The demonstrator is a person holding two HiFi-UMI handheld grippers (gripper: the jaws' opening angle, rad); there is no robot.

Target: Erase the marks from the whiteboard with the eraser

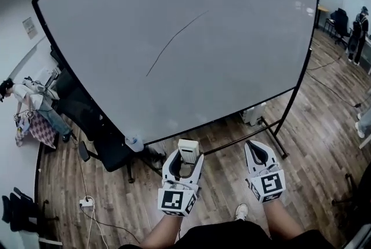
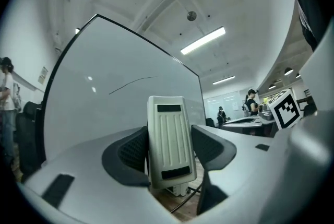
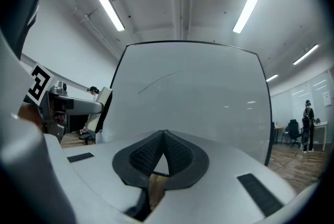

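Observation:
A large whiteboard on a black frame stands in front of me. One thin dark curved mark crosses its middle, and the same mark shows in the left gripper view and as a mark in the right gripper view. My left gripper is shut on a white ribbed eraser, which stands upright between the pads as the eraser. It is held low, well short of the board. My right gripper is shut, tips touching, with nothing in it.
Black office chairs stand at the left under the board, with a power strip and cable on the wooden floor. The board's black foot reaches toward me. A person stands far right, another person at left.

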